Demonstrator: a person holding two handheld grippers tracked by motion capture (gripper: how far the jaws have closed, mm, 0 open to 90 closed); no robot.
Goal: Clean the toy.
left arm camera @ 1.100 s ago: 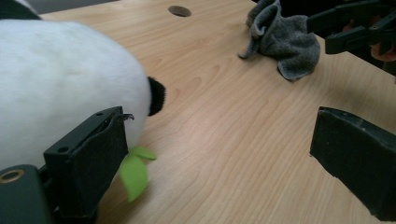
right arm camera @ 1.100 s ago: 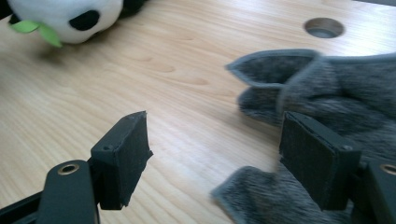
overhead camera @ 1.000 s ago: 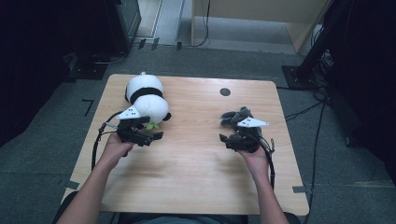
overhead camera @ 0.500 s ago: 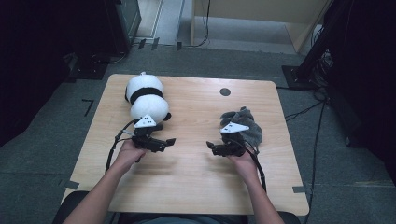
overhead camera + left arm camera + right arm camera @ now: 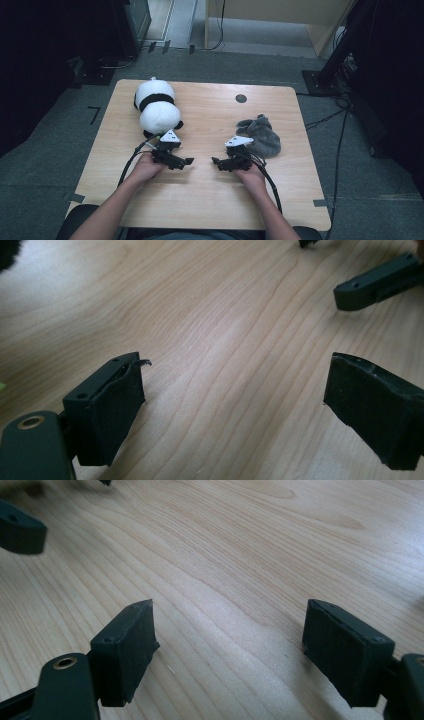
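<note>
Now I hold my left gripper [image 5: 187,162] and right gripper [image 5: 215,161] low over the table [image 5: 210,200], jaws wide apart, empty. Toy panda [image 5: 156,107] and grey cloth [image 5: 260,134] lie behind them.

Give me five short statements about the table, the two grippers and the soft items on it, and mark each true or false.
1. The left gripper is open with nothing between its jaws. True.
2. The right gripper is shut on the grey cloth. False: it is open and empty, the cloth behind it.
3. The panda plush lies on the wooden table. True.
4. The plush is right of the cloth. False: left.
5. The grippers point toward each other. True.
</note>
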